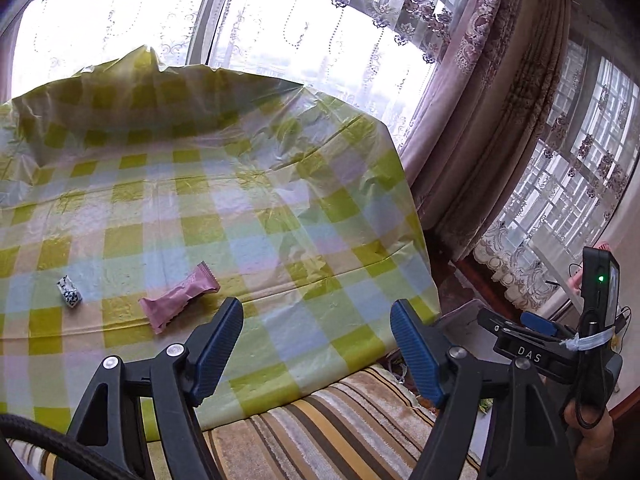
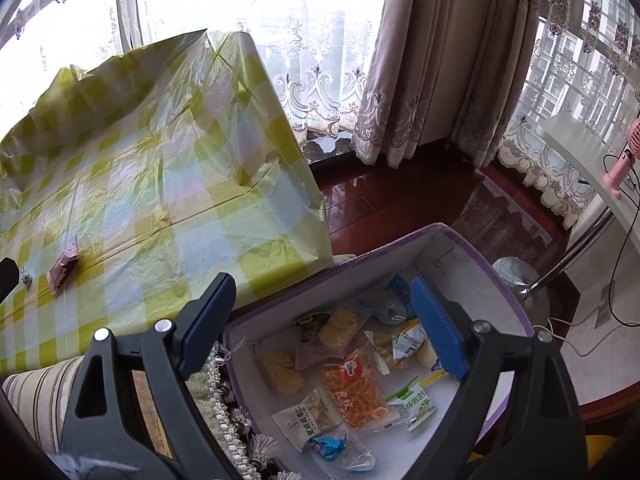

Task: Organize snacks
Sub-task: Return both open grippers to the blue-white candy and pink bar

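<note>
While the checked tablecloth (image 1: 248, 216) covers the biggest surface before you, take it as your landmark: it spreads green, blue and white across the table, crumpled up at its far edge toward the window. Off its right-hand corner, lower down, sits your box (image 2: 460, 248), purple outside and white inside, with a loose heap of snack packets (image 2: 352, 380) on its bottom. Your right gripper (image 2: 324, 328) hangs over that box with its jaws spread wide and nothing between them. Your left gripper (image 1: 316, 348) hovers over the near edge of the tablecloth, jaws also well apart and holding nothing. Still on the tablecloth, toward its near left, lies a pink wrapped bar (image 1: 180, 296), just beyond your left gripper's left finger. Beside the bar, farther left, rests a small black-and-white sweet (image 1: 69, 291).
</note>
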Motion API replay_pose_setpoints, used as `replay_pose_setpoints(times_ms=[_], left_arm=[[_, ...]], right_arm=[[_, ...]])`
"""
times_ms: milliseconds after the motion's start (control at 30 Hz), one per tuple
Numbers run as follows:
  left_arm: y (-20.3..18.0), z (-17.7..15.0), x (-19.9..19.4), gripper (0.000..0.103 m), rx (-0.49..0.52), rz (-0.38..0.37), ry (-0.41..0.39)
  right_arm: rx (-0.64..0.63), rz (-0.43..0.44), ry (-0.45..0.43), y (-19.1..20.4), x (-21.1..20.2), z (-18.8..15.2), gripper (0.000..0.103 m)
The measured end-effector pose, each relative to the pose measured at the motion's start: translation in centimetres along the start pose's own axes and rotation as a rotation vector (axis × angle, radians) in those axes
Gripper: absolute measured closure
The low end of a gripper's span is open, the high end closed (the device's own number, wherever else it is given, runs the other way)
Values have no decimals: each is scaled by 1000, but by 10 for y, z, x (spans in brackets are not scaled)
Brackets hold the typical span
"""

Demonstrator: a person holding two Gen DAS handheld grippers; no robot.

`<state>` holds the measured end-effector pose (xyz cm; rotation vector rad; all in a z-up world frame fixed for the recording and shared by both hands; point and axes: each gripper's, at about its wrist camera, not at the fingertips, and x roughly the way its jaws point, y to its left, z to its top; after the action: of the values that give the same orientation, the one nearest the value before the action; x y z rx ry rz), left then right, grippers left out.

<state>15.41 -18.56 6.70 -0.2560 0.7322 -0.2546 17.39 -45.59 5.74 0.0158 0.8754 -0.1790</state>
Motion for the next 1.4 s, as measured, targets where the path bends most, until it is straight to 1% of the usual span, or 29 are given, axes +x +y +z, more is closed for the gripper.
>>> replay_pose_setpoints(times_ms=[100,200,267,400,567,633,767,1000,1167,1300,1367,1400], left_arm=[[12,-2,-7,27,-25,9,-1],[27,-5,-14,27,-46,31,0],[42,-9,-19,27,-86,64,6],[74,-14,-28,28,-174,95,17],[105,-20,-38,30,-253,123,15],[117,-22,-39,33,-289,131,21],[136,-25,-42,36,-340,153,28],[158,-26,-46,38,-380,186,24],[170,-26,-45,39,-395,203,30],[182,-24,-40,39,-401,220,50],[187,-23,-35,41,-403,232,67],[191,-22,-31,44,-408,233,78]], right_arm=[[-28,10,5,13,1,1,12],[-40,65,8,24,0,2,12],[-66,69,4,33,-1,2,12],[-68,107,8,46,0,5,12],[-85,180,18,66,-1,11,12],[-107,197,9,76,-4,14,12],[-132,267,-1,101,-10,21,12],[-178,382,-49,148,-24,33,12],[-255,409,-59,183,-23,31,12],[-350,446,-8,214,-7,21,12],[-399,461,19,229,3,13,12],[-419,478,40,235,9,10,12]])
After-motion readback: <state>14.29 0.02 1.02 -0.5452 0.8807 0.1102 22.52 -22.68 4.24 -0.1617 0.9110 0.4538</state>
